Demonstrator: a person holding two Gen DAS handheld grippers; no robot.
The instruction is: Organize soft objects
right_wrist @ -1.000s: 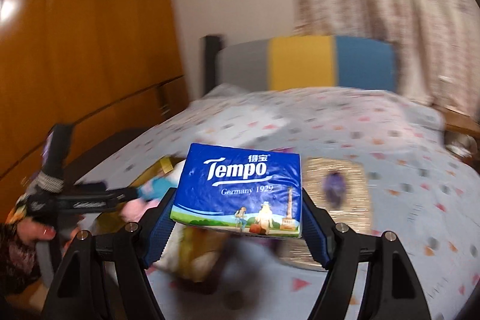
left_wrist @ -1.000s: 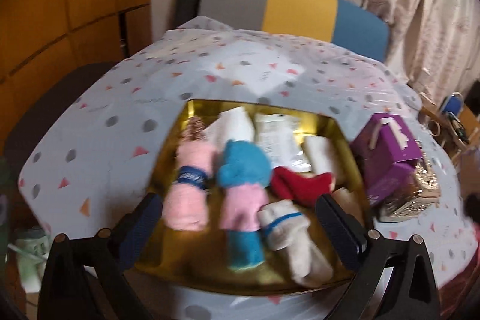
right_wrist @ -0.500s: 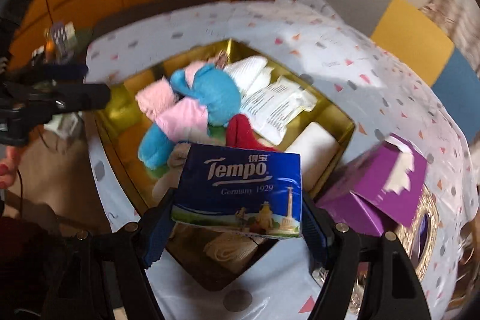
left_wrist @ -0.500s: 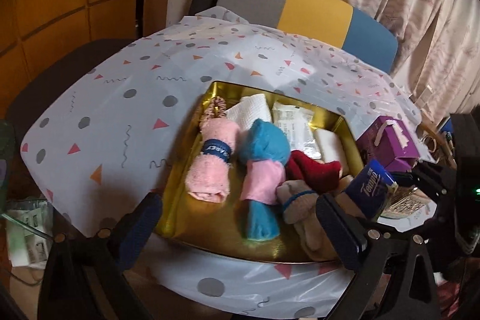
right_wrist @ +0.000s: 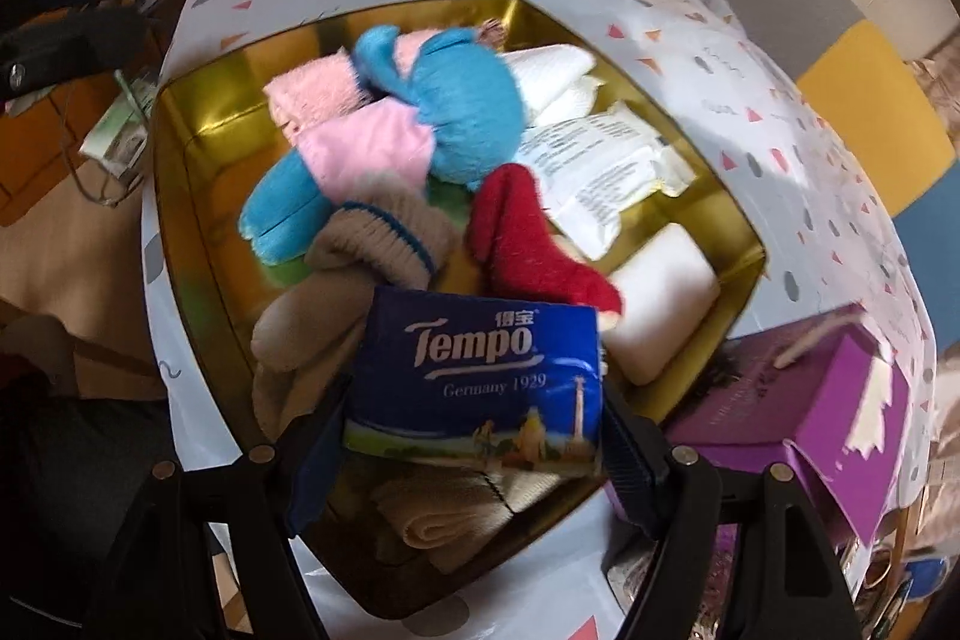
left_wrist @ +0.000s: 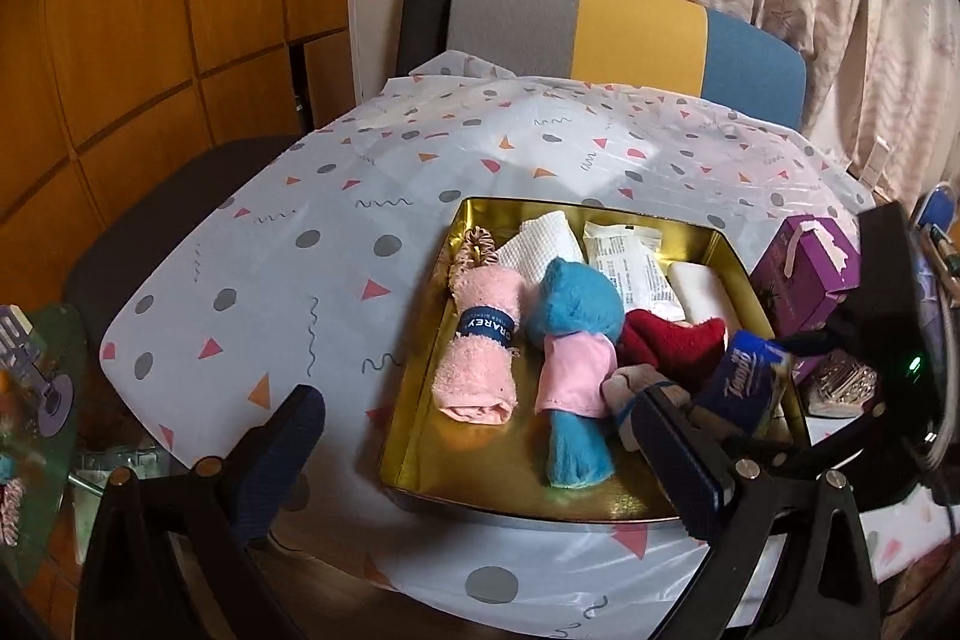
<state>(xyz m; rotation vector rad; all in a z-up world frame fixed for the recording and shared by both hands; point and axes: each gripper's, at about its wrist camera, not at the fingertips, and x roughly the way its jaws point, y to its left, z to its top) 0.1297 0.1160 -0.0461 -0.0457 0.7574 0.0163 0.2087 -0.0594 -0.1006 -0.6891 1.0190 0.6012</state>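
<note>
A gold tray (left_wrist: 414, 400) (right_wrist: 198, 148) on the dotted tablecloth holds a rolled pink towel (left_wrist: 480, 358), a blue plush in a pink shirt (left_wrist: 570, 322) (right_wrist: 456, 100), a red sock (left_wrist: 666, 340) (right_wrist: 516, 232), a beige sock (right_wrist: 372, 232), a white cloth (left_wrist: 540, 244), a wipes packet (left_wrist: 630, 268) and a white block (right_wrist: 660, 292). My right gripper (right_wrist: 474, 460) is shut on a blue Tempo tissue pack (right_wrist: 474, 376) (left_wrist: 744, 382), tilted steeply down over the tray's near right corner, above a folded beige cloth (right_wrist: 444, 514). My left gripper (left_wrist: 477, 418) is open, hanging before the tray's near edge with nothing between its fingers.
A purple box (left_wrist: 804, 274) (right_wrist: 840, 418) stands just right of the tray, with a shiny patterned item (left_wrist: 840, 388) beside it. A chair back in grey, yellow and blue (left_wrist: 630, 28) stands behind the table. A glass side table (left_wrist: 42, 400) with clutter lies at the left.
The right gripper swung down and rolled with the tissue pack, from above the table to over the tray's near right corner. The left gripper drifted slightly, staying open.
</note>
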